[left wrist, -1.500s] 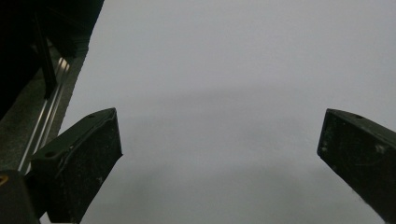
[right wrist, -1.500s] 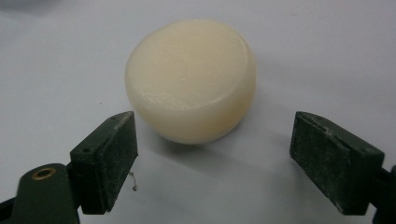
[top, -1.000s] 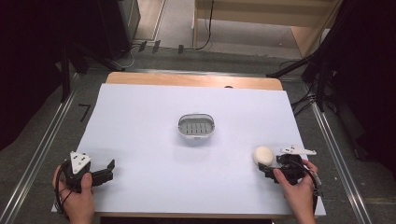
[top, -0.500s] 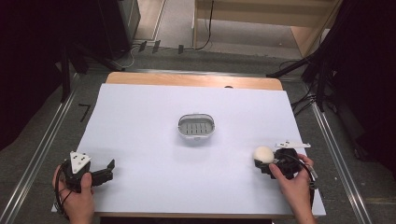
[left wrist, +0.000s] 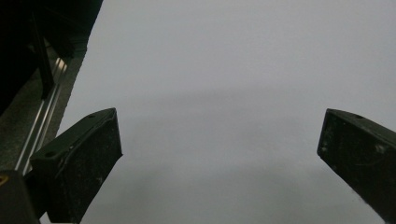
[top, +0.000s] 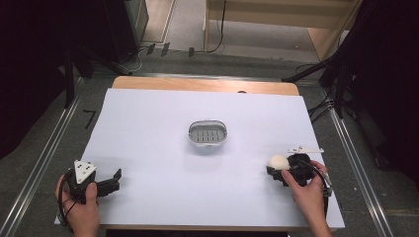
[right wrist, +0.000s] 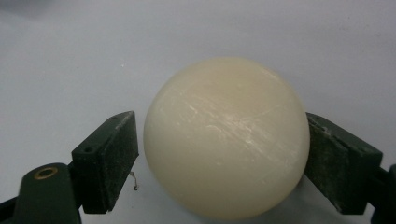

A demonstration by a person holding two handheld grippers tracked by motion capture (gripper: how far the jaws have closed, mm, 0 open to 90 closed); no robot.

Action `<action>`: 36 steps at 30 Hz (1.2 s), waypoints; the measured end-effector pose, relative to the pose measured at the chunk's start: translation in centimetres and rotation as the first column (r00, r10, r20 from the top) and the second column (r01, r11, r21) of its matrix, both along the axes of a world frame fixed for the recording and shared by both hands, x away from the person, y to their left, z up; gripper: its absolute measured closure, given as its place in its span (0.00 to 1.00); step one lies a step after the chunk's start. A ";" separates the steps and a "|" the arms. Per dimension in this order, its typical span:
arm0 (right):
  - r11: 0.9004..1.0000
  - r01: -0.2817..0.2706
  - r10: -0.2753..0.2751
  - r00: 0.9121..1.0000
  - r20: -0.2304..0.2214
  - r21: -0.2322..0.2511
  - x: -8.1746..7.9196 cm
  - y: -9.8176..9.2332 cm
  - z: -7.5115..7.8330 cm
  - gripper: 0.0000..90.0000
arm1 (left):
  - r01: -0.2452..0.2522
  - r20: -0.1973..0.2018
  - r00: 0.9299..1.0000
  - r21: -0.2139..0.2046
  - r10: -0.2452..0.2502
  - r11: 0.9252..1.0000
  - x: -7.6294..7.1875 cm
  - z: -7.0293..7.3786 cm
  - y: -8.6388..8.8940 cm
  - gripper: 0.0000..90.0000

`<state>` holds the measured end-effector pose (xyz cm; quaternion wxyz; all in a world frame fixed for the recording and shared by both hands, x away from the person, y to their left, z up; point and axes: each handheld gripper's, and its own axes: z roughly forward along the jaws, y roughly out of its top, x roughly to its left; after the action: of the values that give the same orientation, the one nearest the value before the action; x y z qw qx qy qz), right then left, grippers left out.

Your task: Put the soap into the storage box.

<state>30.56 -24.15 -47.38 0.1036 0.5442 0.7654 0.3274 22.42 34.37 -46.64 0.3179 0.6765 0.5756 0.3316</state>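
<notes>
Soap [right wrist: 226,137], a cream rounded bar, sits between the jaws of the right gripper [right wrist: 224,158] at the table's [top: 148,128] near right, both pads at its sides, the left one perhaps a hair off, so whether it is clamped I cannot tell. The right hand [top: 307,190] angles in from below, wrist bent inward. Over at near left, the left hand [top: 79,202] rests low, the left gripper [left wrist: 219,149] spread wide above bare white surface. The soap dish [top: 208,135] waits at the middle, well apart.
</notes>
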 end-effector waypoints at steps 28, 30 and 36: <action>0.999 -0.002 0.002 1.000 0.003 -0.039 0.3 0.6 0.4 0.27 | -0.002 0.001 1.000 -0.006 0.002 1.000 0.0 0.0 0.0 0.00; 0.999 -0.003 0.003 1.000 0.008 -0.035 0.3 0.6 0.6 0.27 | -0.003 0.002 1.000 -0.007 0.003 1.000 0.0 0.0 0.1 0.00; 0.999 -0.006 0.006 1.000 0.015 -0.039 0.4 0.8 1.2 0.27 | -0.005 0.002 1.000 -0.010 0.005 1.000 0.0 0.0 0.1 0.00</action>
<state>30.97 -23.36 -46.16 0.1190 0.5372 0.7726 0.3166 22.40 34.45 -46.62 0.3212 0.6731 0.5785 0.3302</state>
